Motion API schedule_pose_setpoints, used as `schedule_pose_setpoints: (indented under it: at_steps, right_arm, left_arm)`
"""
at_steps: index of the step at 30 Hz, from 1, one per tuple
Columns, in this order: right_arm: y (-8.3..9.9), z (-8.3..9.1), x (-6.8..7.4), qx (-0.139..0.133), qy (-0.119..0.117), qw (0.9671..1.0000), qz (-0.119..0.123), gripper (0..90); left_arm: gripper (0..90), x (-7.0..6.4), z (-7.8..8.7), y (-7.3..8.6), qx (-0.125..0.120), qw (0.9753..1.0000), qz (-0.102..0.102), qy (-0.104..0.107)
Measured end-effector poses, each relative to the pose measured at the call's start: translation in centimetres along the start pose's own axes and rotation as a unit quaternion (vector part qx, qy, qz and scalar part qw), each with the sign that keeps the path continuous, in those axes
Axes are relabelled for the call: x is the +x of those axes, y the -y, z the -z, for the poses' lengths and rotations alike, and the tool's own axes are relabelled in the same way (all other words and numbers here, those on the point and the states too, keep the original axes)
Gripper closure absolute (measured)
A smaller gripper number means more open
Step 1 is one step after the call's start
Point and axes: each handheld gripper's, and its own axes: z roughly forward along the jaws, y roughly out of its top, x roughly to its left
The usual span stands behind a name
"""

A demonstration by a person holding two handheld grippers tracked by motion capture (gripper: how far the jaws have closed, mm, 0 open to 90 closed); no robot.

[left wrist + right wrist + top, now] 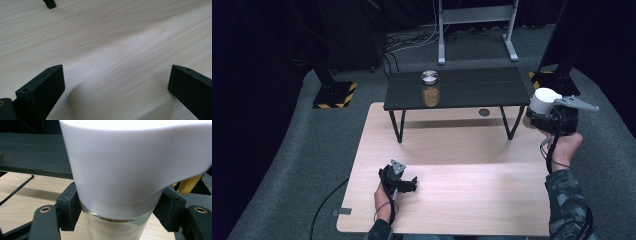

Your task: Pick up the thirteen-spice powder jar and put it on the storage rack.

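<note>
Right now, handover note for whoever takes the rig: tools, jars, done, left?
Right tool: shut on the white-lidded jar, held in the air off the right end of the black shelf.
Left tool: open, holding nothing, low over the wooden table.
Done: the other jar stands on the shelf.
Left, probably: set the held jar on the shelf too, then let go.

pale wood-grain table (pixel 462 190), matt; glass jar (pixel 112 230) with smooth white plastic lid (pixel 125 165).
</note>
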Motion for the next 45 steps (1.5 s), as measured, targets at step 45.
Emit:
schedule_pose_setpoints:
  at_steps: [45]
  right_arm:
    - [-4.2, -1.1, 2.0, -0.009, -0.015, 0.9995, 0.028, 30.4]
  left_arm:
    - [1.0, 0.2, 0.0, 0.0, 0.000, 1.0000, 0.001, 0.005]
